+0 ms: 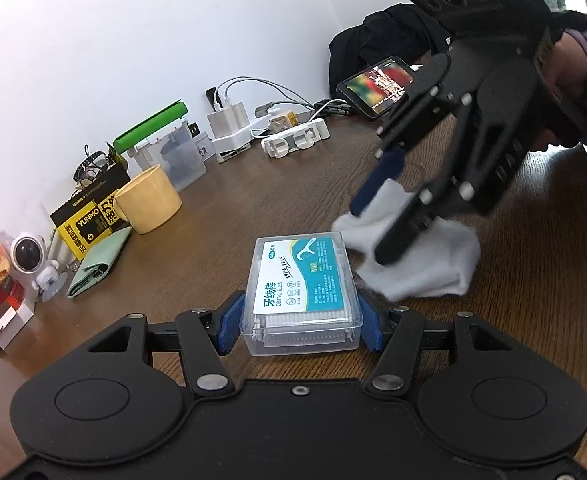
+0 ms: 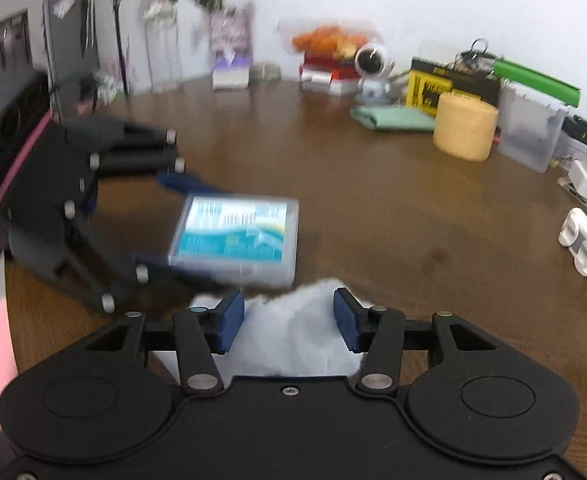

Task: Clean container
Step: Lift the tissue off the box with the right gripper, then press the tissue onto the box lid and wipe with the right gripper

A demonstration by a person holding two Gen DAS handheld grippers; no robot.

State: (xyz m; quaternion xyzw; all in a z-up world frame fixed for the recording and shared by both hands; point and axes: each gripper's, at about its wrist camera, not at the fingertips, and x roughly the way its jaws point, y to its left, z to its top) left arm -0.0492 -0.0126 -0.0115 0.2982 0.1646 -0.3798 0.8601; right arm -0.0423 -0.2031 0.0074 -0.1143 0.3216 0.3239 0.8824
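blue-padded fingers of the left gripper (image 1: 300, 318) are clamped on the two short ends of the clear plastic dental floss box (image 1: 302, 286), one pad flat against each side wall. the right gripper (image 2: 289, 320) stands with its blue pads apart, straddling the crumpled white cloth (image 2: 293, 332); the pads do not press on it, and the cloth lies loose on the brown wooden table (image 1: 513, 320). the box sits flat on the table toward its near edge, touching the cloth's edge on the side facing the right gripper. its lid is shut and carries a teal-and-white label; rows of white floss picks show through the clear wall.
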